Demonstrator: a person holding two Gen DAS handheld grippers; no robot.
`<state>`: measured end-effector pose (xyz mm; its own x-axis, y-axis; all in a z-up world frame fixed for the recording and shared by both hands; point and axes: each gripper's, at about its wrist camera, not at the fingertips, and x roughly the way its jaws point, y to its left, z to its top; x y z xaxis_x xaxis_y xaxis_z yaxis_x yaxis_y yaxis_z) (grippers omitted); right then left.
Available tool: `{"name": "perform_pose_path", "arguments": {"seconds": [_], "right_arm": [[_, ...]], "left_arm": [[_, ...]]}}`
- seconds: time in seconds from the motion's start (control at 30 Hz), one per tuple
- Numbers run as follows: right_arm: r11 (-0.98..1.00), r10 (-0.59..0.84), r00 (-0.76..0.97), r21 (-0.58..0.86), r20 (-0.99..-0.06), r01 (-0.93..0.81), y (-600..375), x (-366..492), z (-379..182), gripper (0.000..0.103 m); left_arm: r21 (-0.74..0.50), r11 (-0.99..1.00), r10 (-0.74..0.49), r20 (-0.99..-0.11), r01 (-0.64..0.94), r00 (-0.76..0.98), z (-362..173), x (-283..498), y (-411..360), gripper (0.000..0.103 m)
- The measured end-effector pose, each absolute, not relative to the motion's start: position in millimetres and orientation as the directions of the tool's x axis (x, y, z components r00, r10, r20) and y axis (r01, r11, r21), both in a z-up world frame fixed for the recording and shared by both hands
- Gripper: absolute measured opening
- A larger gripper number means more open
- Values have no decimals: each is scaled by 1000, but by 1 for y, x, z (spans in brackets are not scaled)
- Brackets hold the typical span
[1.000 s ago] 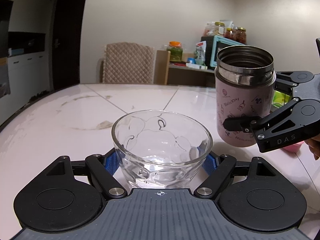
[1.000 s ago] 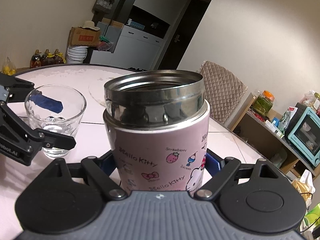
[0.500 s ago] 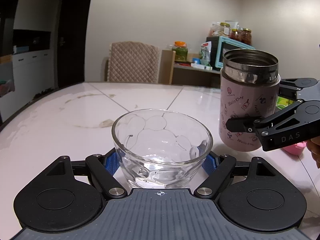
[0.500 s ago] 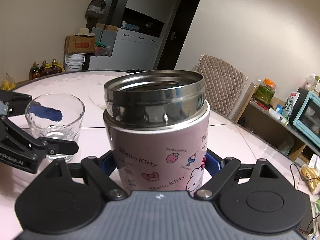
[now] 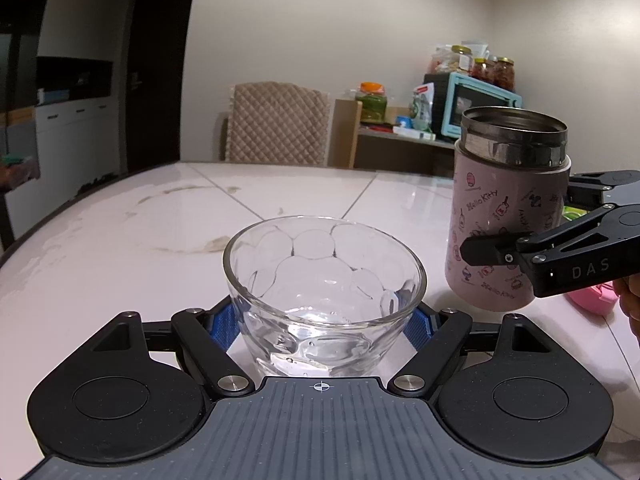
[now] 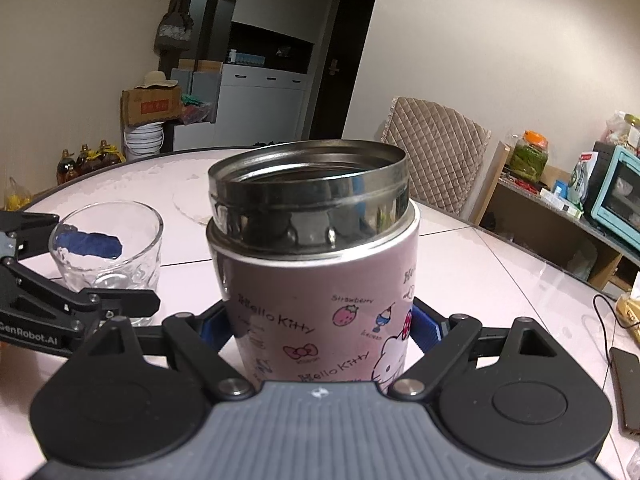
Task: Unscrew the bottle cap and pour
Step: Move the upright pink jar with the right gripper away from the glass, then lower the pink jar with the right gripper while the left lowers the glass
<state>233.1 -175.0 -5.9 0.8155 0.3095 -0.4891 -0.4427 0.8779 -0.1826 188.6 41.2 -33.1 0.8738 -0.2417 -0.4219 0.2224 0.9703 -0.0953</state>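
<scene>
Lettering on the pink flask (image 6: 316, 312) reads "Hello Kitty" and "Strawberry"; the right gripper (image 6: 320, 330) bears "DAS" in the left wrist view, the left gripper (image 5: 322, 322) "GenRobot.AI" in the right wrist view. Uncapped, the flask's steel mouth faces up, long axis near upright, leaning slightly; the right jaws clamp its body above the tabletop (image 5: 120, 240). The left jaws hold a glass cup (image 5: 324, 292), upright. Its contents are hard to make out. A pink object (image 5: 592, 298) is half hidden behind the right gripper.
</scene>
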Motion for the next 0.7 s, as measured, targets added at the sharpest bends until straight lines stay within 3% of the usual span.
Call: {"name": "perform_pose_path", "arguments": {"seconds": [0.7], "right_arm": [[915, 339, 802, -26, -492, -402, -191, 245, -15, 89]], "left_arm": [[-97, 978, -207, -433, 183, 877, -36, 187, 40, 83]]}}
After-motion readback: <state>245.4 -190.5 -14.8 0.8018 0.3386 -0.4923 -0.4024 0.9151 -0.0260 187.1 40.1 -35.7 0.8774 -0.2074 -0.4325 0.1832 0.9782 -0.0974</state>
